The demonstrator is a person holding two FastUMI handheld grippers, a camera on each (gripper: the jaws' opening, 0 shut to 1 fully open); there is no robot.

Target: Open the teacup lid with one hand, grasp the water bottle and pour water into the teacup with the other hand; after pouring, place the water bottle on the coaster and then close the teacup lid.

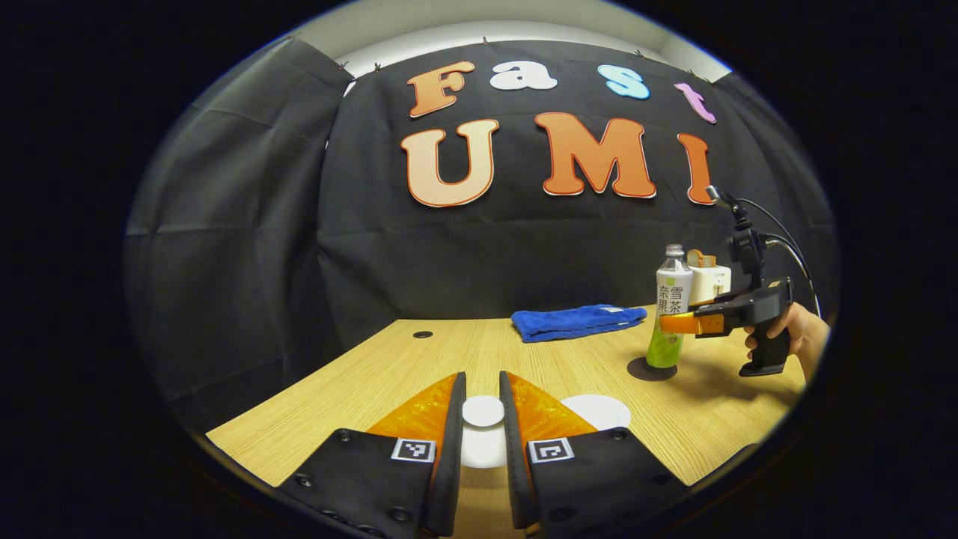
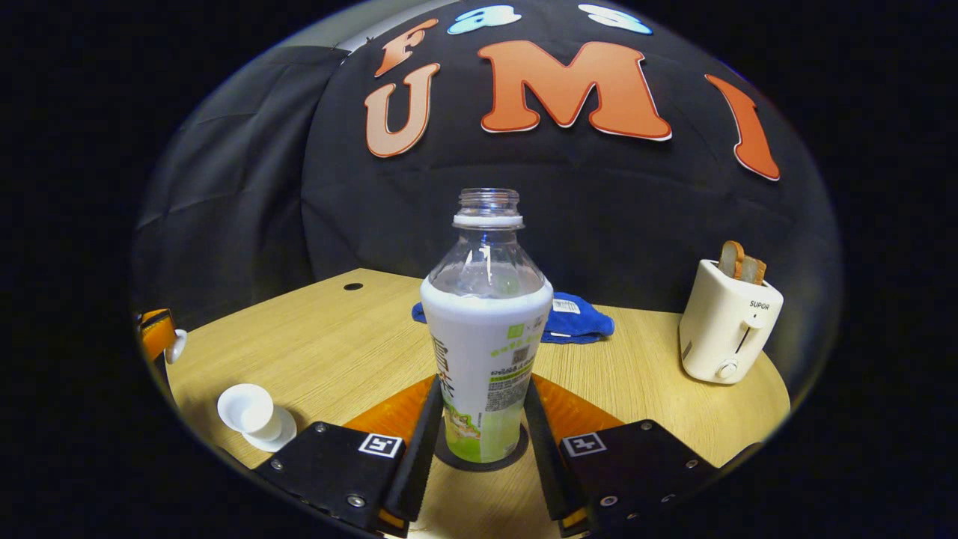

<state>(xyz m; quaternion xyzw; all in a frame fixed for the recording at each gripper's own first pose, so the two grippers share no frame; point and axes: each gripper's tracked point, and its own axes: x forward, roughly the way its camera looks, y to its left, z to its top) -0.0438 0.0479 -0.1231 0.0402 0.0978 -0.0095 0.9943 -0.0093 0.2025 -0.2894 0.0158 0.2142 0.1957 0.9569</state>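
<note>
An uncapped water bottle [image 2: 486,329] with a white-and-green label stands upright on the dark round coaster [image 2: 519,454]. My right gripper [image 2: 483,385] is shut on its lower body, one finger against each side. In the left gripper view the same bottle [image 1: 668,314] sits on the coaster [image 1: 645,372], with the right gripper [image 1: 673,323] and a hand on it. My left gripper [image 1: 483,378] is shut on the white teacup lid [image 1: 483,442], held by its knob above the table. The white teacup [image 1: 596,411] stands uncovered just right of it, and again on its saucer in the right gripper view [image 2: 251,412].
A folded blue towel [image 1: 576,320] lies at the back of the wooden table [image 1: 374,374]. A cream toaster [image 2: 726,322] with bread slices stands at the far right. A small cable hole [image 1: 423,334] sits near the back left. The table's front edge is close below both grippers.
</note>
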